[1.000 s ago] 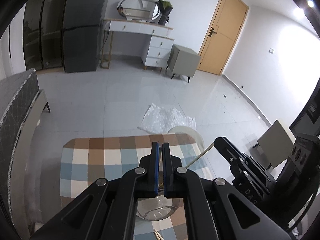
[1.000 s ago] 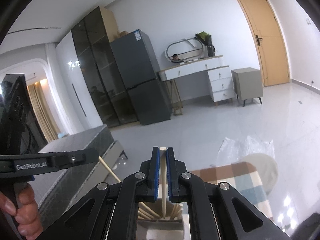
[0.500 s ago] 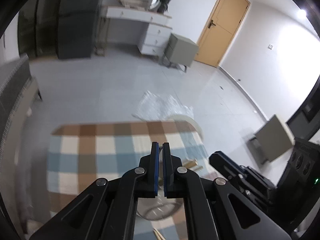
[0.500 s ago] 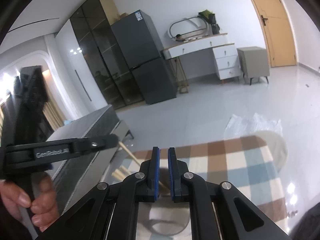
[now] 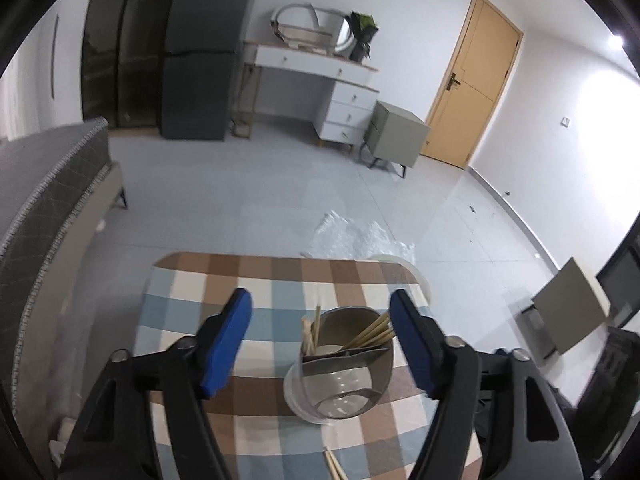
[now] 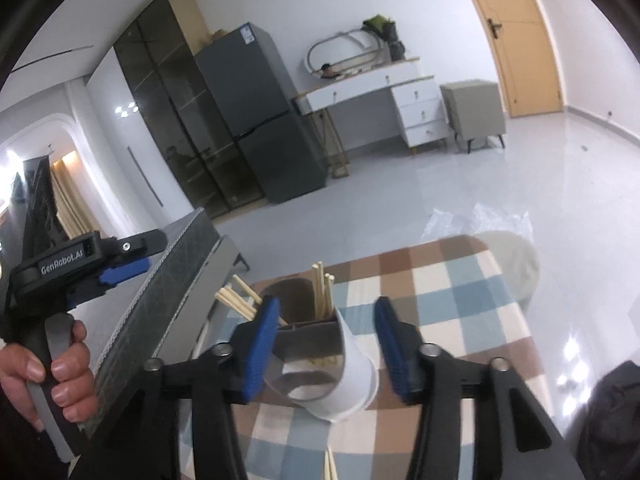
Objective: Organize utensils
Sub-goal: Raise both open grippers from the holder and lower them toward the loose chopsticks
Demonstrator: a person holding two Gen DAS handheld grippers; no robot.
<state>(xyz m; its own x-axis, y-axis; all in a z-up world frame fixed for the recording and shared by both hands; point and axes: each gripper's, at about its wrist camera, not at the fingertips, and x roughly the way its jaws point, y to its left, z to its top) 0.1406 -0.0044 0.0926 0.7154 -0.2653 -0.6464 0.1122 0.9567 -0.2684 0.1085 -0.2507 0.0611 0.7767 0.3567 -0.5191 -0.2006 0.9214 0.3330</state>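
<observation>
Chopsticks point(image 5: 370, 334) are standing in the divided holder point(image 5: 344, 364); the left gripper point(image 5: 320, 340) and right gripper point(image 6: 326, 346) are both opening, gripping nothing.

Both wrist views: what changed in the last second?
Both tools went from shut to opening. The right tool let go of the chopstick it pinched, and nothing is between the left tool pads now. The chopsticks now stand in the divided holder. Unchanged: the holder stays on the checked tablecloth, and loose chopsticks still lie at its near edge.
</observation>
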